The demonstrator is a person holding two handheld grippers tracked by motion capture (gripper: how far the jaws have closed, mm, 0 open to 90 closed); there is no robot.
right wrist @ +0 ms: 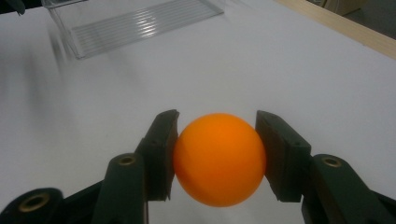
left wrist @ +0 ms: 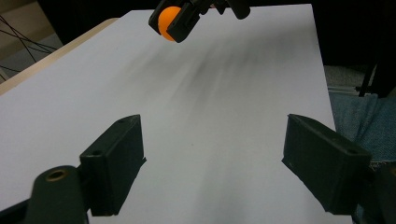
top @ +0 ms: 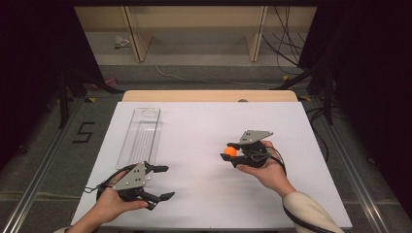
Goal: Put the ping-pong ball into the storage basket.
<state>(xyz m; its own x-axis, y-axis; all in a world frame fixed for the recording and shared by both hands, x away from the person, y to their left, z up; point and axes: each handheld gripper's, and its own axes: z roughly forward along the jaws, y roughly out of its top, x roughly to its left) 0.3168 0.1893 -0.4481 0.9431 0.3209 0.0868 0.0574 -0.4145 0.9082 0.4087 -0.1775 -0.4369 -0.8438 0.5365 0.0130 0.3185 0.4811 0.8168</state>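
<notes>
From the high view, the right hand-held gripper (top: 232, 154) holds a small, smooth orange plastic ball (top: 230, 151) right of centre over the white tabletop (top: 204, 126). The left hand-held gripper (top: 163, 182) sits at the near left with its jaws spread wide and nothing between them. A long clear plastic tray (top: 140, 137) lies on the left side, its near end just beside that gripper. Beyond the far edge the room is dim, with grey floor, dark stands and loose cables.

In the left gripper view, the ball (left wrist: 167, 21) appears far off, pinched in the other gripper; its own jaws stand wide over bare white surface.

In the right gripper view, the ball (right wrist: 219, 157) is squeezed across its widest part between both pads. It looks light, hollow and slick, likely to pop out under an off-centre grip, so a gentle hold across the middle suits it. The tray (right wrist: 135, 23) lies far left.
</notes>
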